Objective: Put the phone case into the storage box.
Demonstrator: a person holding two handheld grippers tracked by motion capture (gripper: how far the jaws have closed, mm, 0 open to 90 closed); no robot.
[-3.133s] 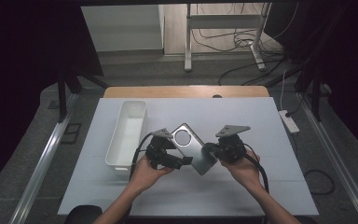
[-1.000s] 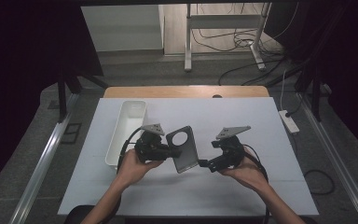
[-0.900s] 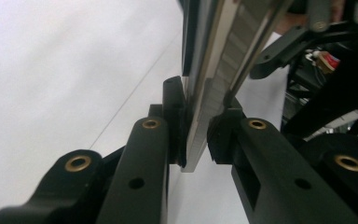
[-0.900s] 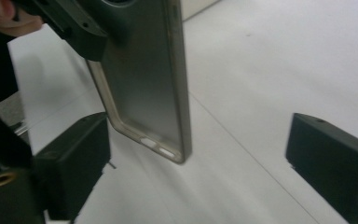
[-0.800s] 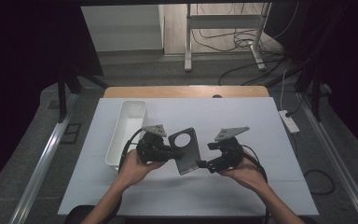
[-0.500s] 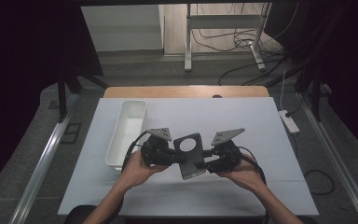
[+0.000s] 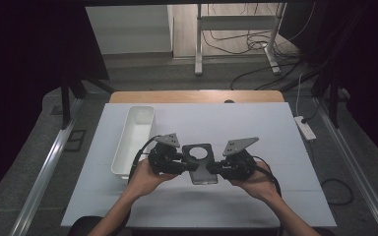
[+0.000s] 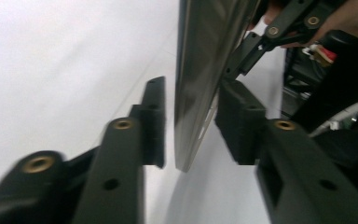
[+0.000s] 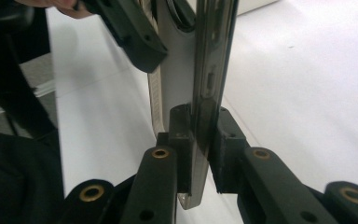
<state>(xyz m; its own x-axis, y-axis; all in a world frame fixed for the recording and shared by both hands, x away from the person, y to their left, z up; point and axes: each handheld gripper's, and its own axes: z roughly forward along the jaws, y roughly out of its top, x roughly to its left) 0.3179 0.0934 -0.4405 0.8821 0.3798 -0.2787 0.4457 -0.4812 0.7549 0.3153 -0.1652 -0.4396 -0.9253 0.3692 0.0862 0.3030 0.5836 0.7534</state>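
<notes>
Phone (image 7: 200,162): dark grey, flat, round camera ring near its top, glossy edge, held over the white surface (image 7: 275,132) near a tray (image 7: 134,140). Right gripper (image 9: 198,140) fingers just closed on its edge; left gripper (image 8: 189,121) fingers just opened, gaps both sides.

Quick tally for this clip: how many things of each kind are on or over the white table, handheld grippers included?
Grippers: 2, left gripper and right gripper
Phones: 1, grey phone, held between the two grippers
Trays: 1, white tray at the table's left
Total: 4
</notes>
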